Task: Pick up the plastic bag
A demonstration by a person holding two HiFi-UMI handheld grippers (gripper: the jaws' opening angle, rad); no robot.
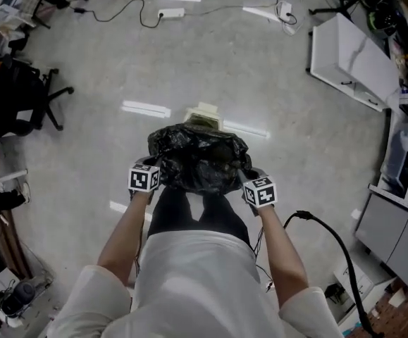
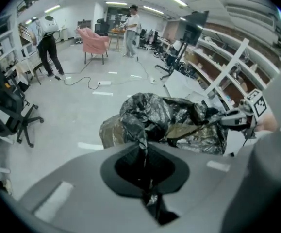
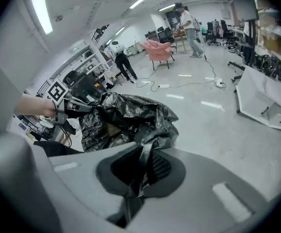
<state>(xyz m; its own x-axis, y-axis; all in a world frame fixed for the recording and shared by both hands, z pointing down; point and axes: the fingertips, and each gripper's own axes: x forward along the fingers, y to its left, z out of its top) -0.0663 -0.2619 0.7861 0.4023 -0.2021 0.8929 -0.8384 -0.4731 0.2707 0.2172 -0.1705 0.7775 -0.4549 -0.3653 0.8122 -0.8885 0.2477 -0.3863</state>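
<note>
A crumpled black plastic bag [image 1: 198, 157] hangs in the air in front of me, held up between both grippers, with something tan showing inside it [image 2: 181, 130]. My left gripper [image 1: 151, 169] is shut on the bag's left rim, and a strip of black film [image 2: 142, 152] runs between its jaws. On the opposite side my right gripper [image 1: 244, 178] is shut on the right rim, with a twisted strip of film [image 3: 144, 159] pinched in its jaws. The bag [image 3: 125, 118] fills the middle of the right gripper view, and the other gripper [image 3: 65, 106] shows beyond it.
Below the bag a small cardboard box [image 1: 204, 115] lies on the grey floor. A white cabinet [image 1: 348, 62] lies on its side at the right. Black office chair [image 1: 20, 97] at left. Cables and a power strip [image 1: 170, 11] run across the far floor. People stand far off [image 2: 130, 30].
</note>
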